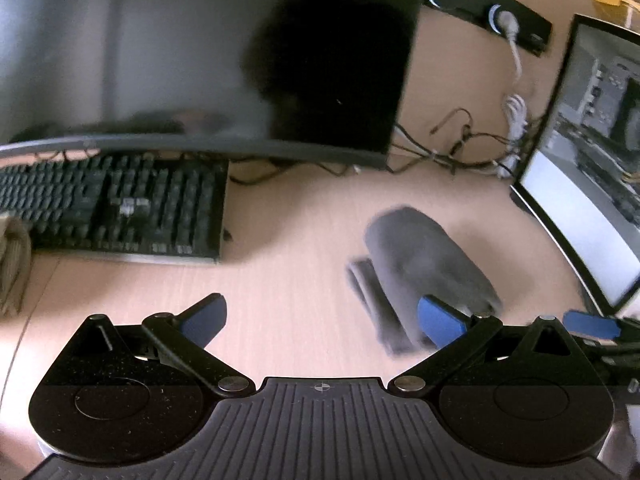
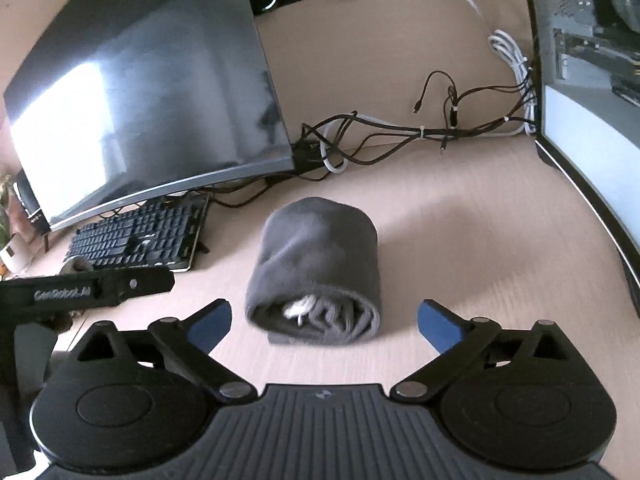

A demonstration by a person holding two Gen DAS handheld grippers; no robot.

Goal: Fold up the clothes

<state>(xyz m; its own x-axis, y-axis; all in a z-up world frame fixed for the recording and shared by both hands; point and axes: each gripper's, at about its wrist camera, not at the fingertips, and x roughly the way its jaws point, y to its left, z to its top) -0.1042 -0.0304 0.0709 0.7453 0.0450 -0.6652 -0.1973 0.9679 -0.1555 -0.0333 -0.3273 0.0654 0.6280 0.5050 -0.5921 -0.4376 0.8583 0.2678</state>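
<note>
A dark grey garment [image 2: 316, 268] lies rolled into a bundle on the light wooden desk, its open end with a white drawstring facing me. My right gripper [image 2: 324, 322] is open and empty, its blue pads either side of the bundle's near end, not touching it. My left gripper [image 1: 322, 320] is open and empty over bare desk; the same bundle [image 1: 424, 268] lies just beyond its right finger, blurred. The left gripper's black body [image 2: 88, 286] shows at the left of the right wrist view.
A dark curved monitor [image 2: 148, 88] stands at the back left with a black keyboard [image 2: 136, 236] under it. A second lit monitor [image 2: 592, 128] lines the right side. Tangled cables [image 2: 420, 132] run along the back. A beige cloth [image 1: 14, 264] lies at the far left.
</note>
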